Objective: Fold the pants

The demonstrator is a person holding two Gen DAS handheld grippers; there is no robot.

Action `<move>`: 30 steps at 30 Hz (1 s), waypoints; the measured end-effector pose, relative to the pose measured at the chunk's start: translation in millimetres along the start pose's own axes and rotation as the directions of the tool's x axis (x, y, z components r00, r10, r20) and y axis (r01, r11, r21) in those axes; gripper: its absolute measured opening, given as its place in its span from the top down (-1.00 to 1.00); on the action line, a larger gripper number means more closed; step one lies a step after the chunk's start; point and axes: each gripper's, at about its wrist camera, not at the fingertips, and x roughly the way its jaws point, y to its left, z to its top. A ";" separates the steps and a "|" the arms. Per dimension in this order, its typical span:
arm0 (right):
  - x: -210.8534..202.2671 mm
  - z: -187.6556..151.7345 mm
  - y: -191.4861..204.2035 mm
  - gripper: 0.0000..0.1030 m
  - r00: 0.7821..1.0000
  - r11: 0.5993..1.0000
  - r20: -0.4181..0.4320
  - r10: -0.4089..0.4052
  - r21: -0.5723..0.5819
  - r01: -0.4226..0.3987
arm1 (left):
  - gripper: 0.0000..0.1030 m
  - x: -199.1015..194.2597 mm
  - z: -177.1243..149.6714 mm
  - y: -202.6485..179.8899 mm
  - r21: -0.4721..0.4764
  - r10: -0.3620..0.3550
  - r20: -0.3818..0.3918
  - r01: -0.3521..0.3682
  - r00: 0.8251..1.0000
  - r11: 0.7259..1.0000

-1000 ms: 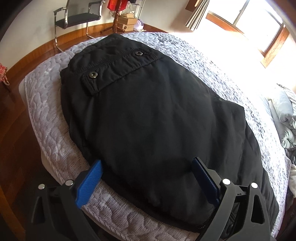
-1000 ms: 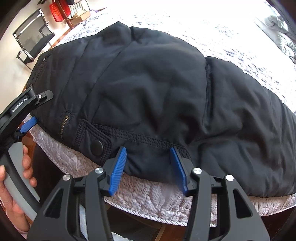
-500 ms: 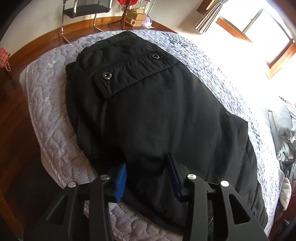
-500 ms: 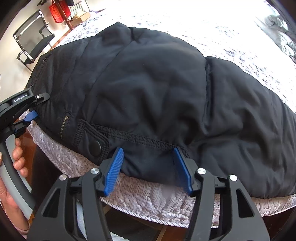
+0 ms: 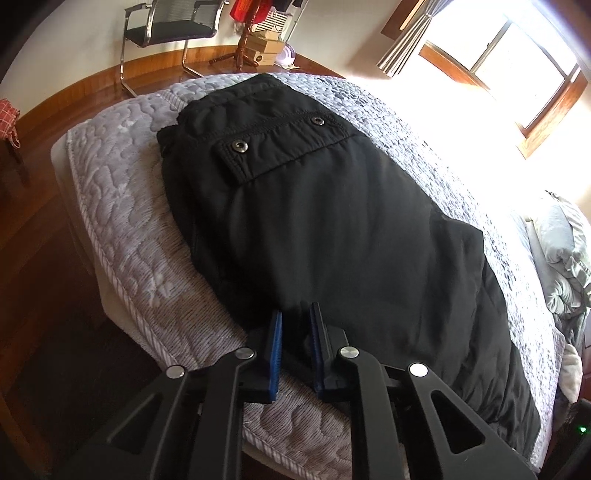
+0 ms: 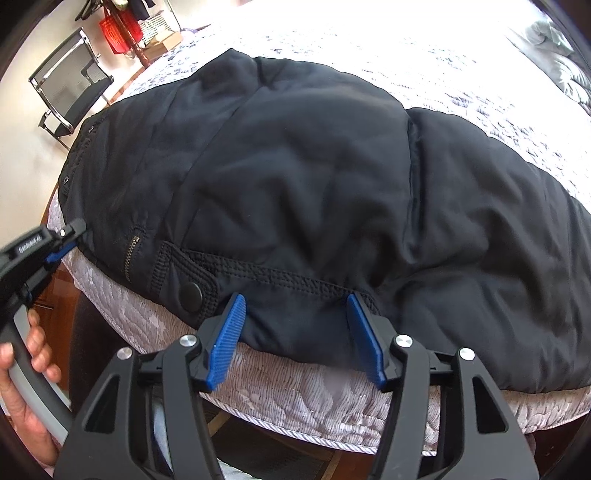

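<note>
Black padded pants [image 5: 332, 229] lie spread over the grey quilted bed [image 5: 122, 206], with a snap-button pocket flap [image 5: 280, 144] at the far end. My left gripper [image 5: 295, 325] has closed its blue pads on a fold of the pants' near edge. In the right wrist view the pants [image 6: 314, 177] fill the frame. My right gripper [image 6: 295, 325] is open, its pads straddling the waistband hem beside a snap button [image 6: 190, 293]. The left gripper [image 6: 55, 243] shows at the far left, held by a hand.
The bed edge [image 6: 295, 413] drops to a wooden floor [image 5: 44, 314] just below both grippers. A metal chair [image 5: 166, 26] and stacked boxes [image 5: 266, 44] stand by the far wall. Crumpled bedding [image 5: 565, 258] lies at the right. A bright window [image 5: 517, 55] glares.
My left gripper has closed from wide open onto the pants' edge and lifted back a little. My right gripper stays open at the hem, pads slightly wider.
</note>
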 end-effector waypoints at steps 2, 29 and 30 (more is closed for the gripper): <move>-2.3 -0.5 -3.5 -0.12 1.000 1.000 0.009 0.009 0.005 -0.009 | 0.65 1.7 -3.1 -4.9 0.023 0.013 0.012 -0.013 1.000 1.000; -52.0 -45.7 -178.4 -0.25 0.982 0.935 0.105 -0.158 0.336 0.114 | -0.91 10.8 -110.6 -229.4 0.699 -0.067 -0.091 0.112 0.994 0.707; -50.8 -49.5 -183.7 -0.25 0.985 0.934 0.109 -0.137 0.344 0.092 | -0.91 13.4 -112.3 -228.6 0.693 -0.061 -0.096 0.111 0.994 0.712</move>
